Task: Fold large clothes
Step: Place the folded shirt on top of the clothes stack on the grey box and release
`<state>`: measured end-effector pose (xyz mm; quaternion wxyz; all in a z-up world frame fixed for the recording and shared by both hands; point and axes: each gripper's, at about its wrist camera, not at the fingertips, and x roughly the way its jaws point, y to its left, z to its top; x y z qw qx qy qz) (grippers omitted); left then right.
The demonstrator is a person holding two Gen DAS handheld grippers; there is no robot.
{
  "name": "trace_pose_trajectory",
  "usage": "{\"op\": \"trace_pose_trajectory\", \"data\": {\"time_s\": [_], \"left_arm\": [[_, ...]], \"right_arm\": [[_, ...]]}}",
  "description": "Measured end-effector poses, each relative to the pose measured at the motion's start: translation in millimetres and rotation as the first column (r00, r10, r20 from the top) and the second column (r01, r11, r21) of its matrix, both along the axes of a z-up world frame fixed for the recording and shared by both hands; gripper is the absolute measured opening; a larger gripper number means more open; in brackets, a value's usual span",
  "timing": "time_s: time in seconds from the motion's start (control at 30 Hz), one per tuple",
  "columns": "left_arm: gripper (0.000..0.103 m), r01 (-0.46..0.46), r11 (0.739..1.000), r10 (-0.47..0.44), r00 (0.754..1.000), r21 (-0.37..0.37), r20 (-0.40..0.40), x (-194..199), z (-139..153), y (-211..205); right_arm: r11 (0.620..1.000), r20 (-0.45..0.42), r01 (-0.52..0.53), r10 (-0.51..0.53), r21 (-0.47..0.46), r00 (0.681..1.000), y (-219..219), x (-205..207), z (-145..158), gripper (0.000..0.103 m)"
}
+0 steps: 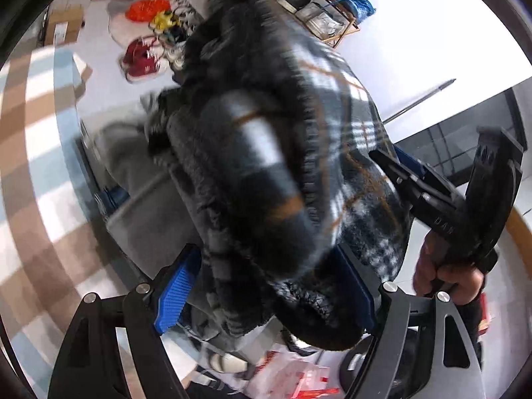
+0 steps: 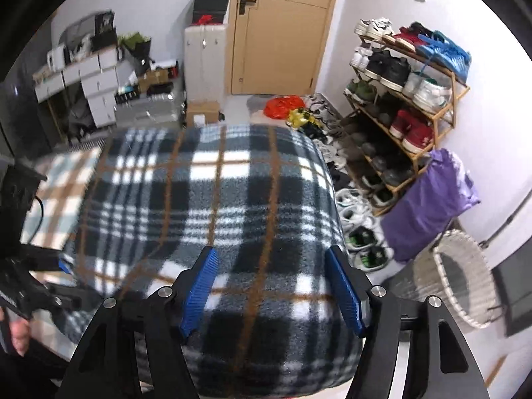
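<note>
A thick plaid fleece garment (image 2: 212,219), dark blue, white and brown with a dark fuzzy lining, is held up in the air between both grippers. My left gripper (image 1: 266,282) has its blue pads on either side of a bunched dark edge of the garment (image 1: 266,173). My right gripper (image 2: 272,286) has its blue pads on either side of the plaid cloth, which bulges between them. The right gripper also shows in the left wrist view (image 1: 409,179), with the hand that holds it. The left gripper shows at the left edge of the right wrist view (image 2: 63,266).
A bed with a checked cover (image 2: 56,179) lies below at left. A wooden shoe rack (image 2: 399,99), loose shoes on the floor (image 2: 355,212), a purple bag (image 2: 429,206) and a white wicker basket (image 2: 455,282) stand at right. A door (image 2: 282,30) and stacked boxes are behind.
</note>
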<state>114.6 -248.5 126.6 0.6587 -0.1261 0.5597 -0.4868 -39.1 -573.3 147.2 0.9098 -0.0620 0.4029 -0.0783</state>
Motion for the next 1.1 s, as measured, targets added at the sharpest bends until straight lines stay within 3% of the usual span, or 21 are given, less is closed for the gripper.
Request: {"op": "trace_pose_trajectory", "data": {"time_s": [0.13, 0.2, 0.3, 0.47, 0.57, 0.67, 0.8, 0.9, 1.0, 1.1], "left_arm": [[0.081, -0.017, 1.000, 0.017, 0.999, -0.003, -0.033, 4.1, -1.4, 4.1], [0.081, -0.026, 1.000, 0.026, 1.000, 0.017, 0.005, 3.5, 8.3, 10.5], [0.081, -0.032, 0.999, 0.029, 0.995, 0.030, 0.091, -2.5, 30.2, 24.1], [0.081, -0.055, 0.998, 0.050, 0.986, 0.027, 0.159, -12.1, 46.2, 46.7], [0.081, -0.104, 0.993, 0.088, 0.966, 0.053, 0.243, -20.6, 48.5, 62.4], [0.081, -0.154, 0.986, 0.122, 0.933, 0.069, 0.338, -35.6, 55.5, 80.4], [0.081, -0.196, 0.980, 0.158, 0.879, 0.038, 0.450, -58.6, 58.6, 99.5], [0.081, -0.201, 0.978, 0.197, 0.832, -0.049, 0.519, -81.1, 59.1, 116.5], [0.089, -0.235, 0.966, 0.255, 0.782, -0.111, 0.569, -98.4, 60.6, 128.2], [0.101, -0.267, 0.950, 0.310, 0.737, -0.162, 0.601, -121.8, 58.8, 141.1]], "right_arm": [[1.000, 0.051, 0.001, -0.003, 0.028, 0.999, -1.4, -6.1, 9.4, 0.072], [0.999, 0.057, 0.026, -0.029, 0.048, 0.998, -3.6, -12.3, 13.1, 0.086], [0.992, 0.071, 0.046, -0.055, 0.116, 0.996, -6.5, -18.7, 18.6, 0.095], [0.986, 0.138, 0.048, -0.071, 0.161, 0.988, 0.5, -31.1, 29.6, 0.098], [0.984, 0.165, 0.042, -0.072, 0.174, 0.984, 7.3, -40.1, 35.3, 0.099], [0.978, 0.236, 0.032, -0.081, 0.204, 0.969, 18.9, -64.3, 41.6, 0.099], [0.958, 0.382, -0.008, -0.107, 0.287, 0.918, 40.8, -115.0, 44.3, 0.103], [0.951, 0.462, -0.018, -0.134, 0.309, 0.877, 66.4, -156.2, 36.9, 0.103], [0.937, 0.521, -0.016, -0.179, 0.348, 0.834, 90.8, -197.0, 18.9, 0.103], [0.953, 0.542, 0.032, -0.199, 0.301, 0.816, 114.5, -222.7, 0.7, 0.103]]}}
